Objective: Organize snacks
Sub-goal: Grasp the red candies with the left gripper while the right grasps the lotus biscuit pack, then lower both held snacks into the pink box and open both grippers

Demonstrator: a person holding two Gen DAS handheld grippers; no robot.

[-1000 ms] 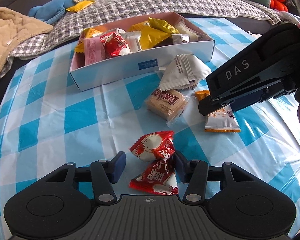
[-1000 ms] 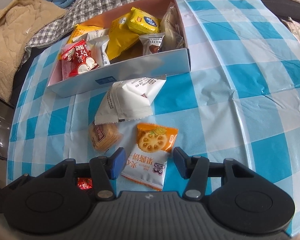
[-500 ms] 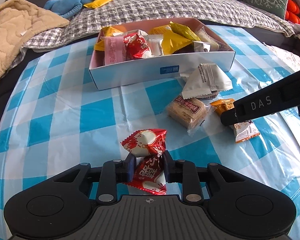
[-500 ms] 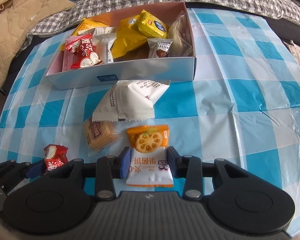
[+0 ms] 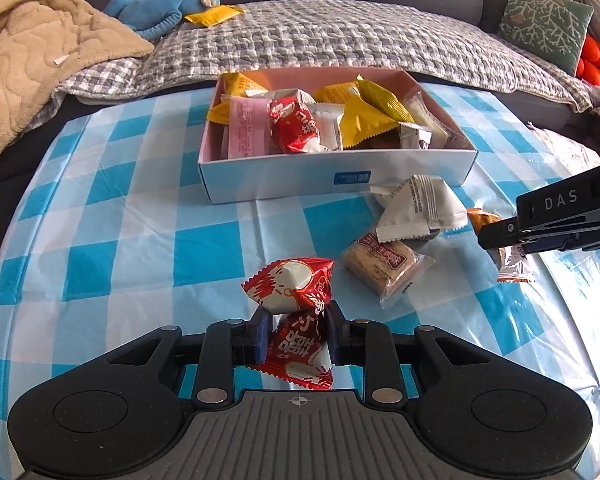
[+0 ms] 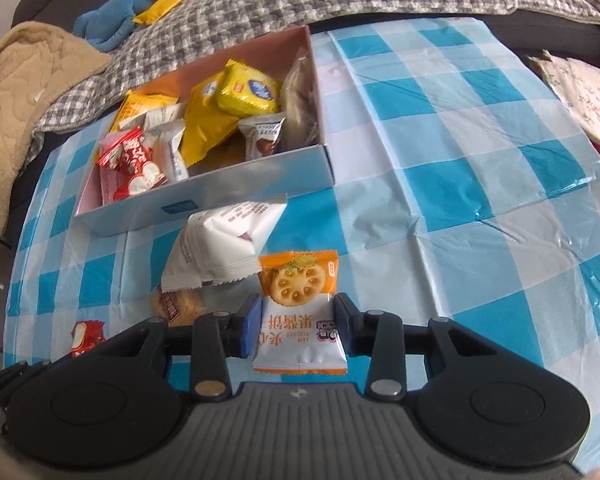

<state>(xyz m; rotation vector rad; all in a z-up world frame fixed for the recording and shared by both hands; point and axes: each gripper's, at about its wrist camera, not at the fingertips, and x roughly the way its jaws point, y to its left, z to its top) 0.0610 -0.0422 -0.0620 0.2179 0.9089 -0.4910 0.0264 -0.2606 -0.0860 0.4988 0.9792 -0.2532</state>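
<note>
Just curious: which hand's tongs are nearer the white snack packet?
Right. The right tongs, gripping the jam biscuit packet, sit just beside the white packet; the left tongs are farther off.

Blue plush toy (image 5: 162,8), beige blanket (image 5: 32,68)

Tablecloth (image 6: 460,184): glossy plastic film, creased. Box (image 5: 284,178): smooth, probably card. Red snack wrapper (image 5: 296,344): shiny foil. Blanket (image 5: 32,64): fuzzy quilted cloth.
</note>
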